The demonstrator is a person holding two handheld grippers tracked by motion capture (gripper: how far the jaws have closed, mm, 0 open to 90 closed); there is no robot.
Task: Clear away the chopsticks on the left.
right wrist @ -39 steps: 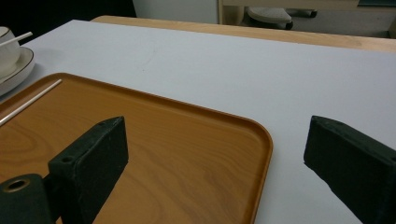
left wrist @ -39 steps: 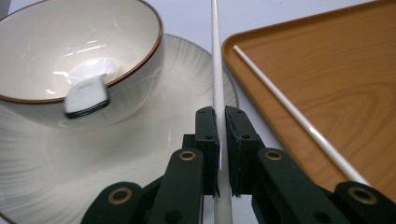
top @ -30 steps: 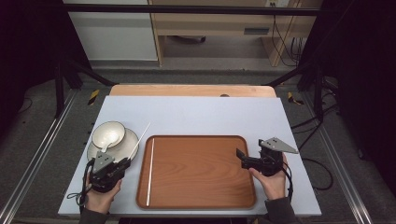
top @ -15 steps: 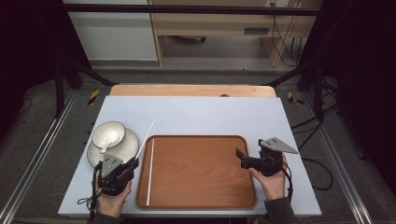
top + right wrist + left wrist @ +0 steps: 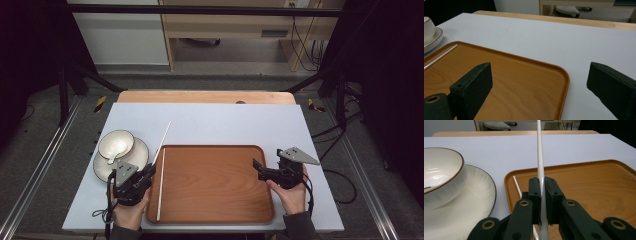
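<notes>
The white chopstick (image 5: pixel 540 170) you are carrying sits pinched between the pads of your left gripper (image 5: pixel 145 176), clamped near its lower end, with the long free part running away from you out over the surface (image 5: pixel 225 120) toward its far edge. In the high view it slants from the gripper, just off the tray's near-left corner, up past the tray's far-left corner. A second chopstick (image 5: pixel 160 186) already lies inside the wooden tray (image 5: pixel 215 180), parallel to its left rim and just beside it. So the step in hand reads as bringing the pair together: one is placed, and this one is gripped but not yet laid down.

The next move calls for swinging the held chopstick to the right over the tray's left rim, turning it until it runs parallel to the one lying there, lowering it until it rests flat on the wood, and only then letting go. Watch the long free end: it can clip the rim or roll the first chopstick.

Left of the tray, near the surface's left edge, a bowl (image 5: pixel 115 144) stands on a plate (image 5: pixel 137 155); keep clear of both.

Your right gripper (image 5: pixel 257 169) hovers over the tray's right rim, jaws spread wide with nothing between them
</notes>
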